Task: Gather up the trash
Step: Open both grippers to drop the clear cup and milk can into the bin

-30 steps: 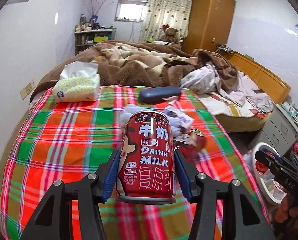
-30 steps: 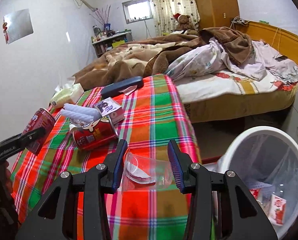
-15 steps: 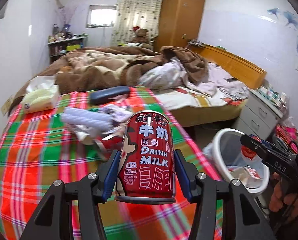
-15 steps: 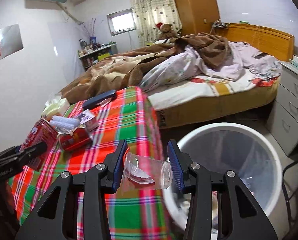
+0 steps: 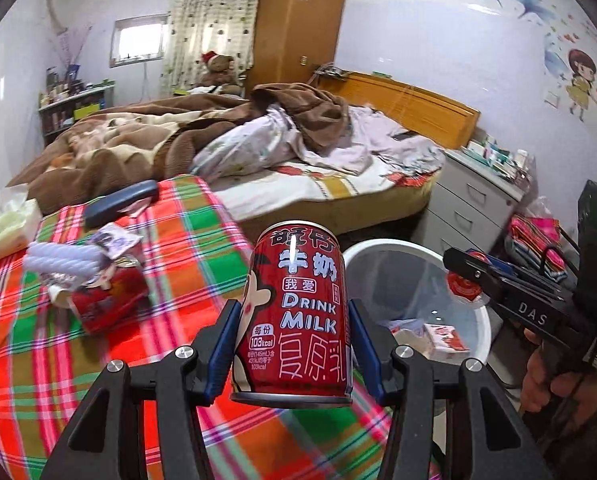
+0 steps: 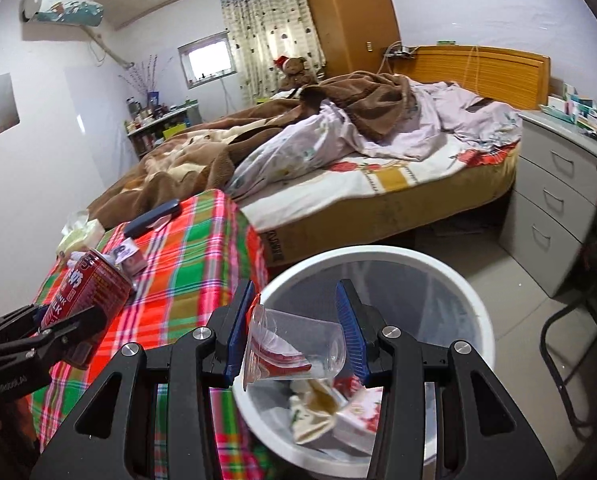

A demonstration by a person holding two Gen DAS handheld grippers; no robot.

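Standing upright between the blue pads of the left tool (image 5: 290,344), a red milk can (image 5: 294,316) is pinched at its lower half, its label facing the camera. The can is held above the near edge of the plaid cloth (image 5: 178,248), with the white bin (image 5: 474,308) just beyond it to the right in the left wrist view. In the right wrist view the same can (image 6: 88,284) is seen tilted at the left edge, over the cloth and apart from the bin.

A clear plastic cup (image 6: 294,348) is pinched by the right tool (image 6: 294,344), lying on its side between the pads with its rim toward the left pad and its base toward the right one. A red-and-white scrap is seen inside the cup. The cup is held directly over the bin's (image 6: 378,254) opening, near its left rim, above the wrappers and cartons (image 6: 354,404) already lying at the bottom.

On the cloth, left behind, a second red can (image 5: 106,300) lies on its side, touched by a pale twisted piece (image 5: 62,258) and a small printed packet (image 5: 112,238). A dark blue case (image 5: 122,202) lies further back, and a tissue pack (image 5: 8,228) at the far left edge. The right tool (image 5: 470,276) is also seen from the left wrist, held by a hand (image 5: 554,376) at the right, over the bin
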